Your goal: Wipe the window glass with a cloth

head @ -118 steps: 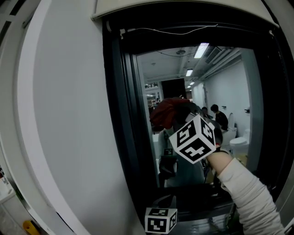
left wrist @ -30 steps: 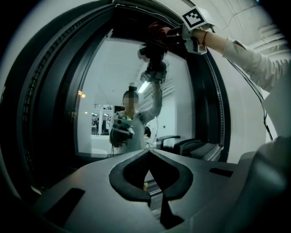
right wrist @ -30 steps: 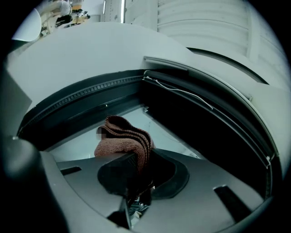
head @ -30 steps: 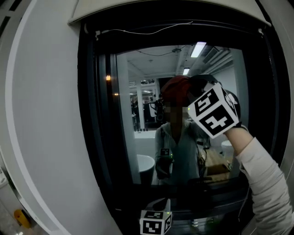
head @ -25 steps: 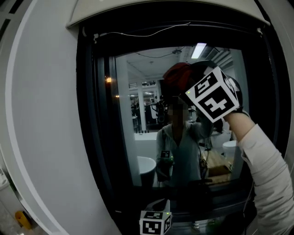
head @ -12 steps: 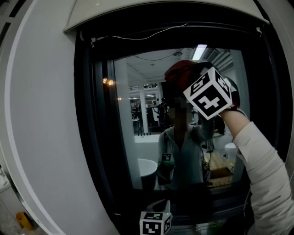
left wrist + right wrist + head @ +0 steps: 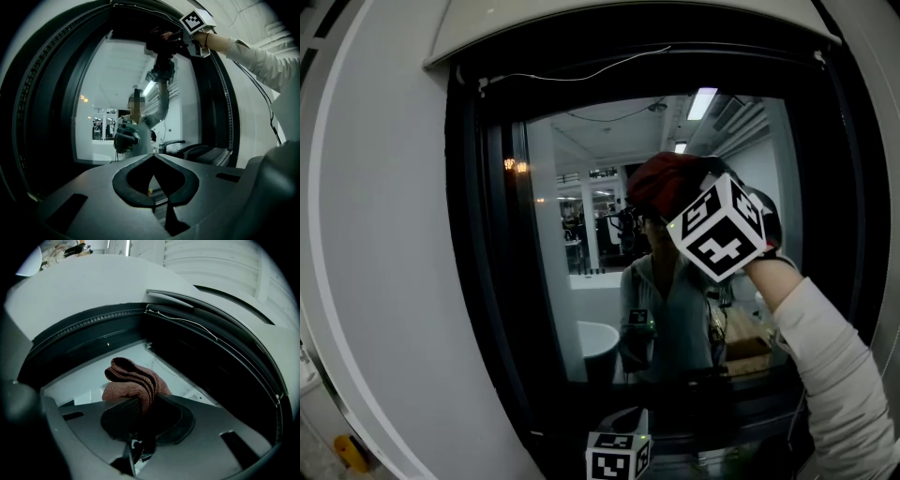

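Right gripper view: the right gripper [image 7: 142,401] is seen pinched on a folded reddish-brown cloth [image 7: 133,378], which bulges out past the jaw tips and is held up at the window glass [image 7: 79,378]. Above and around it, the glass is bordered by a dark window frame [image 7: 89,326], which is set in a white wall [image 7: 93,282]. Well below it, the left gripper [image 7: 152,157] is held low before the same pane, with its jaws pressed together and nothing between them.

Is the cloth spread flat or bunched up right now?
Bunched. The right gripper view shows the cloth in folded layers, pinched between the jaws of the right gripper, not spread flat.
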`<state>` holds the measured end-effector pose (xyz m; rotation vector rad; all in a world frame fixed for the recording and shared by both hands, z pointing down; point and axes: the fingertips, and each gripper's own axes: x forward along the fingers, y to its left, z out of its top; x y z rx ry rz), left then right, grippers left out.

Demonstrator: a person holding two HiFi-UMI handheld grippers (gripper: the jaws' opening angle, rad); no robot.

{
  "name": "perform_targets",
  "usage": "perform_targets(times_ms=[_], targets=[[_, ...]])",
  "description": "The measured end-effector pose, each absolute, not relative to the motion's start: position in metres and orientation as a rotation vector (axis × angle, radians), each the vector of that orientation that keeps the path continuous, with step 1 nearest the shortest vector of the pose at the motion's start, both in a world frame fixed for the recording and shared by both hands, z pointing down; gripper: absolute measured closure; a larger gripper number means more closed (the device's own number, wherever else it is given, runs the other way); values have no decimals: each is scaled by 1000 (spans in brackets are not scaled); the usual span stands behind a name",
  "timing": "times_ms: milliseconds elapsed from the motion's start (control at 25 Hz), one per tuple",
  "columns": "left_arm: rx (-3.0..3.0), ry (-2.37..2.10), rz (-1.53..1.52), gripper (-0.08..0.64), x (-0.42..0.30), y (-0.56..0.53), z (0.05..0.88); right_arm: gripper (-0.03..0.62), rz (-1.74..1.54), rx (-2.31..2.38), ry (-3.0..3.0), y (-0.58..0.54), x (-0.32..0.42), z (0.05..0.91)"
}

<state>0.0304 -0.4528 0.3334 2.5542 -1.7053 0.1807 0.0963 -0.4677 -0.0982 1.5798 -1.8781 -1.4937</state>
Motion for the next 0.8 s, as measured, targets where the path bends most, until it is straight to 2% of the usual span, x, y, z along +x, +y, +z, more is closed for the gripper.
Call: perform_targets(times_ms=[800], targets=[[2546, -1698, 180, 557, 42, -435, 338, 541, -1389, 1493, -1982, -470, 98, 5]])
